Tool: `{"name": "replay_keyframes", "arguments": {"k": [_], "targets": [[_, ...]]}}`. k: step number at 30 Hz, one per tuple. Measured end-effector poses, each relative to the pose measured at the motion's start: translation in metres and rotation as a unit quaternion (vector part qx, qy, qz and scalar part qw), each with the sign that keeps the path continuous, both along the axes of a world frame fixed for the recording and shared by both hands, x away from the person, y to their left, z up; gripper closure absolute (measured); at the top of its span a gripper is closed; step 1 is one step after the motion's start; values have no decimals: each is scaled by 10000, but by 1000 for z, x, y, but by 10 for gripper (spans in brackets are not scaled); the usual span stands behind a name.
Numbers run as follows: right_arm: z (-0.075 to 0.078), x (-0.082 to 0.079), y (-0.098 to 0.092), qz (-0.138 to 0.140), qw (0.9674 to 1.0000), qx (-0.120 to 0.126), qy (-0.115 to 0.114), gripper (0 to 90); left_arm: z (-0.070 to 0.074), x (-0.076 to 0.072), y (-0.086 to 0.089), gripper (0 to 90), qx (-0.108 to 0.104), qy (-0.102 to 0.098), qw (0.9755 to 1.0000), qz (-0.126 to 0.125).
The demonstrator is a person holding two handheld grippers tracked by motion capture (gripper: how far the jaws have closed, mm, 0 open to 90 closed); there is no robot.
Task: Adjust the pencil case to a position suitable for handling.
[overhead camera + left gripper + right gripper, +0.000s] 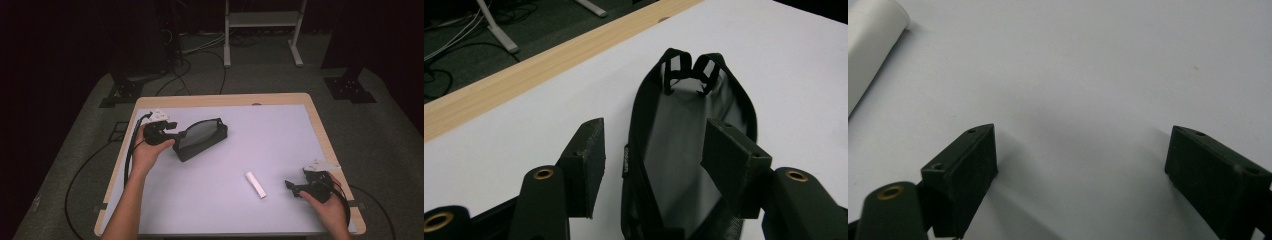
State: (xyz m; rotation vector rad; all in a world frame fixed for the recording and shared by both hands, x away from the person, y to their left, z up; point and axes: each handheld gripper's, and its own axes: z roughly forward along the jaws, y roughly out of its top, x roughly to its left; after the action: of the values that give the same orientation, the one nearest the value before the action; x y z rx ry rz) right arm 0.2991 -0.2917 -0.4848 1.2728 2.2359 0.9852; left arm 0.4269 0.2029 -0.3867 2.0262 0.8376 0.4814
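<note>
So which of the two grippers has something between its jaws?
The left gripper: its jaws straddle the black mesh pouch's rim. The right gripper stands over bare table.

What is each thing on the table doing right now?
black pouch: open at the top, lying on the white mat, its near end between the left gripper's jaws.
left gripper: jaws part open, one pad inside the pouch, one outside; a grip cannot be told.
right gripper: open, holding nothing.
white tube: lying flat, untouched.

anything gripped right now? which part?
The left gripper straddles one side wall of the open black mesh pouch at its near end; whether the pads press it cannot be told. The right gripper is open, holding nothing.
</note>
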Motion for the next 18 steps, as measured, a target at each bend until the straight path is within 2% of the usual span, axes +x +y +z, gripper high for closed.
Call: {"name": "replay_keyframes", "arguments": {"k": [9,18], "targets": [[0,0,0,-8,10000,-6,-12,125,0,24,-5,424,-15,15,9999,-115],[0,0,0,-11,10000,-4,-10,125,-6,44,-19,430,126,102,9996,-245]]}}
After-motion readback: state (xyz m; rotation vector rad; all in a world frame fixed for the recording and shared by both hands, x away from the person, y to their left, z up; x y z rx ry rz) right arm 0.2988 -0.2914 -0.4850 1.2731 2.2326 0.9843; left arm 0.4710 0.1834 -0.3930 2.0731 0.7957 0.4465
